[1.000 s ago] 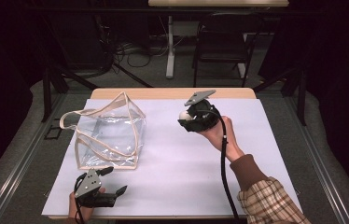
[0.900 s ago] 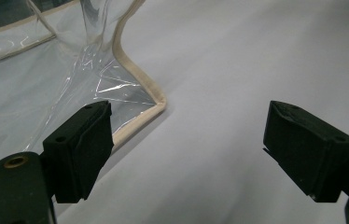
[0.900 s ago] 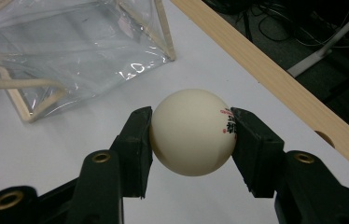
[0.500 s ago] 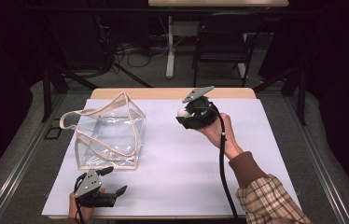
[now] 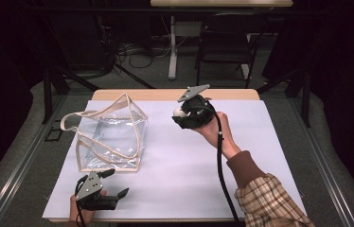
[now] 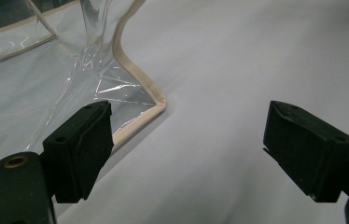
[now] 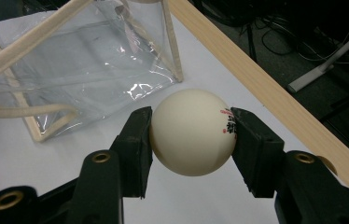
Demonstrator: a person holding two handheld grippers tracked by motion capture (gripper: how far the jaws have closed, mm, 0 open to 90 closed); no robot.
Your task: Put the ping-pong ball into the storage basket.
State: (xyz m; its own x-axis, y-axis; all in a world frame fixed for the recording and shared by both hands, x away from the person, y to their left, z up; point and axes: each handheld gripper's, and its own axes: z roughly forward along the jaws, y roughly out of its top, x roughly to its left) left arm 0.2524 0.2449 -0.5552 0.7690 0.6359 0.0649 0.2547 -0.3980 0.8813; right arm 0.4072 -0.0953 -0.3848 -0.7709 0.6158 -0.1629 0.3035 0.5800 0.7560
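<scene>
Right claw (image 7: 192, 140) is gripping the ball (image 7: 192, 138) btwn both pads, lifted off the table (image 5: 260, 142) w/ the hand under it. Left claw (image 6: 186, 149) is sitting w/ jaws wide apart, nothing btwn them, low near the table's near edge.

Biggest thing first: the table is lying under both claws, covered w/ a white sheet. The clear bag (image 5: 109, 137) w/ beige trim is standing to the left of the right claw and just ahead of the left one, near corner (image 6: 156, 100) just beyond the left jaw. Its handle (image 5: 73, 117) is flopping off on the far side. Smallest: the ball, cream w/ red print, sitting inside the right grip.

Step looks like carry phase, ball picked and heading for the bag. Next move prob needs the right claw going over the bag's mouth, then letting go; left claw could be steadying the rim first.
</scene>
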